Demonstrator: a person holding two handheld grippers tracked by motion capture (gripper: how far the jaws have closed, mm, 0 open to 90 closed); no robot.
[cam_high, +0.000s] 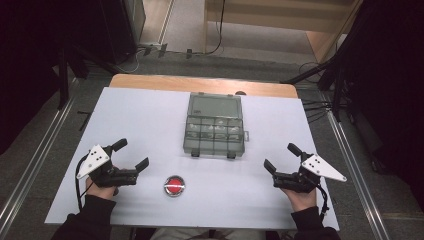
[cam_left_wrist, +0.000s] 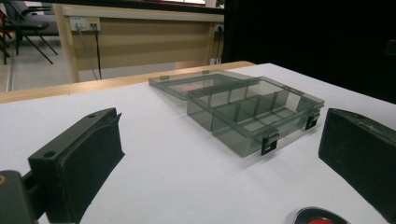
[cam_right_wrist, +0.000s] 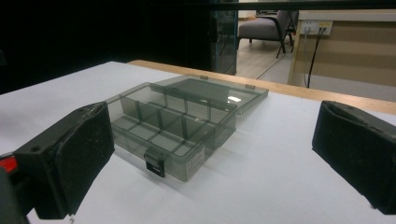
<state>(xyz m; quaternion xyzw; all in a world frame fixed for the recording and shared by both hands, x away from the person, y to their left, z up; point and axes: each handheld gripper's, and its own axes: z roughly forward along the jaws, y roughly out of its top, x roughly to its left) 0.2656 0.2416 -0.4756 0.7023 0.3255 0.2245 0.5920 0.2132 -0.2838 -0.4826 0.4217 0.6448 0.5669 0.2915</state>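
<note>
— What have you got on the bench (cam_high: 150, 120)?

— I see a smoky, see-through plastic box (cam_high: 215, 136) at twelve o'clock from my hands, near the middle of the white sheet. It is rectangular, with thin dividers cutting it into small compartments, two black latches on the near wall, and its flat lid (cam_high: 214, 106) lying open behind it.

— Anything else around?

— A round, shiny-rimmed red button (cam_high: 174, 185) at six o'clock from the box, between my hands, well apart from it. Nothing stands between either claw and the box.

— And the claws?

— My left claw (cam_high: 131, 155) sits at eight o'clock from the box, my right claw (cam_high: 281, 157) at four o'clock. Both are spread wide and empty, their matte black padded jaws blocky.
</note>
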